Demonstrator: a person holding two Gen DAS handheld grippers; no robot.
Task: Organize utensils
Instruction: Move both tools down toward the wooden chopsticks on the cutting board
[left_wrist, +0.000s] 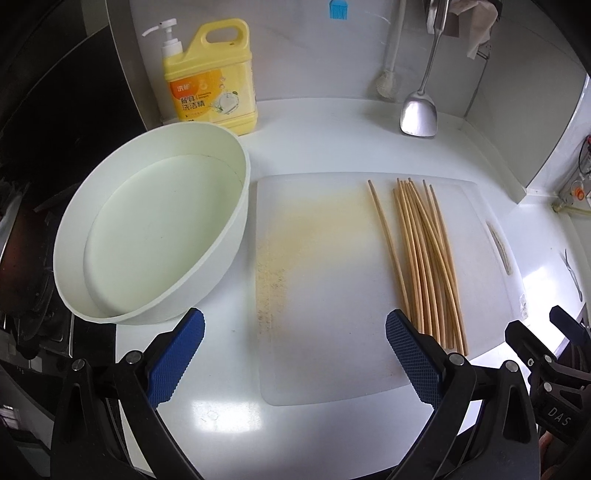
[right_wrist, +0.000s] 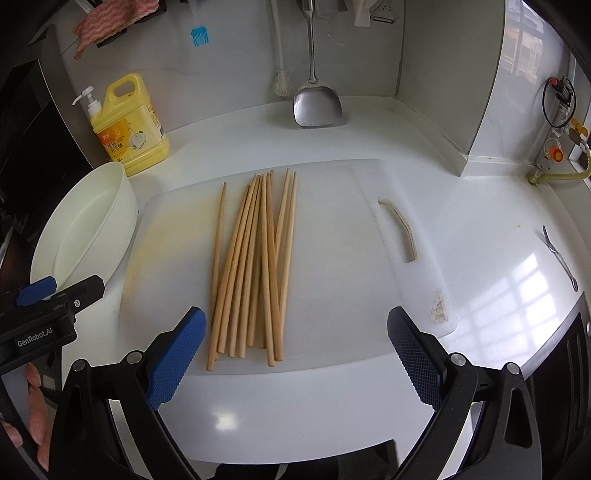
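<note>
Several wooden chopsticks (right_wrist: 255, 266) lie in a loose bundle on a white cutting board (right_wrist: 332, 258); they also show in the left wrist view (left_wrist: 424, 258) on the board's (left_wrist: 325, 295) right side. A white oval basin (left_wrist: 147, 229) stands empty left of the board, also in the right wrist view (right_wrist: 85, 229). My left gripper (left_wrist: 295, 328) is open and empty above the board's near left part. My right gripper (right_wrist: 295, 328) is open and empty just in front of the chopsticks' near ends.
A yellow dish soap jug (left_wrist: 212, 77) with a pump bottle (left_wrist: 168, 40) stands at the back left. A metal spatula (right_wrist: 316, 99) and a brush (right_wrist: 280, 81) hang against the back wall. A small metal tool (right_wrist: 557, 254) lies at the right. A stove (left_wrist: 33, 221) is at the left.
</note>
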